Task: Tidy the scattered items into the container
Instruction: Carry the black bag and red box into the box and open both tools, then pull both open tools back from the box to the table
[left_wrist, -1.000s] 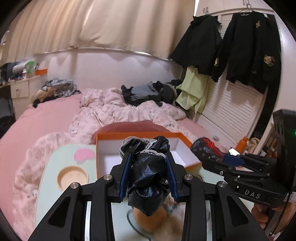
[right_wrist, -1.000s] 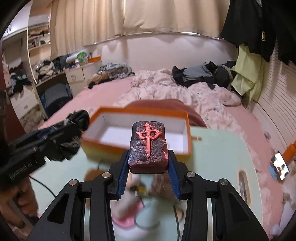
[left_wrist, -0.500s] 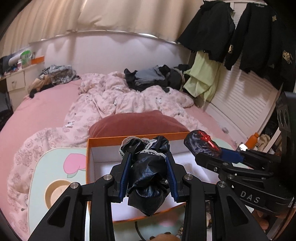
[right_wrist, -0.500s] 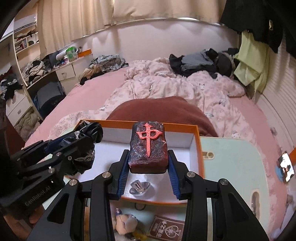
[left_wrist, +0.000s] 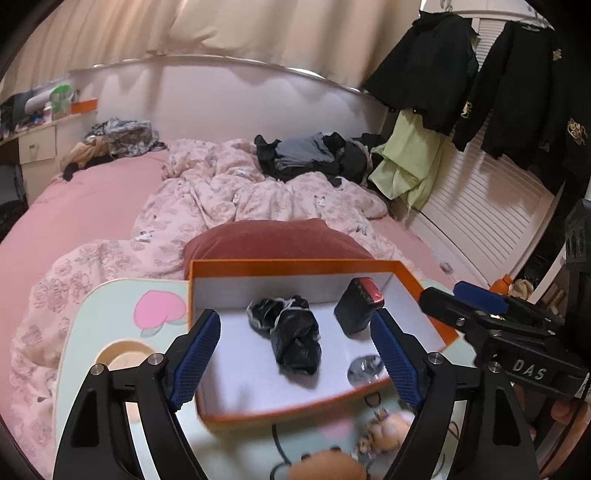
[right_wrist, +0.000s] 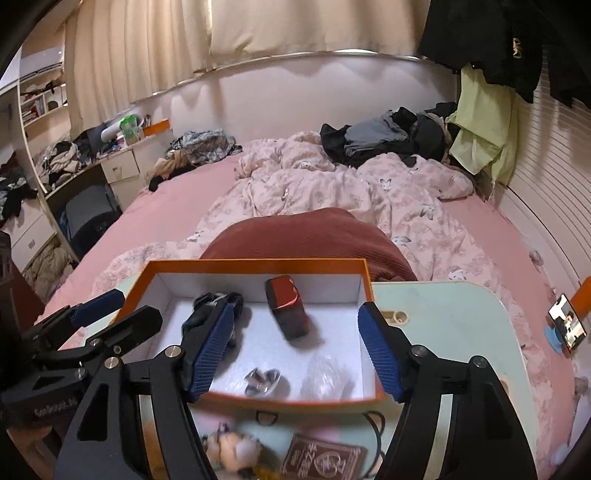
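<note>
A: What is nearest to the cameras?

B: The left tongs (left_wrist: 295, 349) and the right tongs (right_wrist: 295, 354). Both are opening at this moment, their blue pads wide apart, and no pad presses on anything. Under them, on the pale green bench (right_wrist: 443, 314), some things lie scattered: a small plush figure (right_wrist: 231, 448), a dark red booklet (right_wrist: 321, 458) and a black cable (right_wrist: 373, 421). They are blurred, so I cannot tell more about them.

A: And the container?

B: The orange box (left_wrist: 295, 263) with white inside stands on the bench just behind those things. In it lies the crumpled black bag (left_wrist: 291, 338), in the left half as the left camera sees it. The dark block with the red face (left_wrist: 357, 310) is in the right half, tilted; I cannot tell if it already rests on the floor of the box. A small shiny silver piece (right_wrist: 263, 380) lies near the front wall, and a clear wrapper (right_wrist: 325, 373) is beside it.

A: What is farther away?

B: A dark red cushion (right_wrist: 310, 236) is just behind the box, then the bed (left_wrist: 92, 206) with a pink flowered quilt (left_wrist: 236, 192), and dark clothes (left_wrist: 314, 157) on it. Black jackets (left_wrist: 517, 74) hang at the right.
</note>
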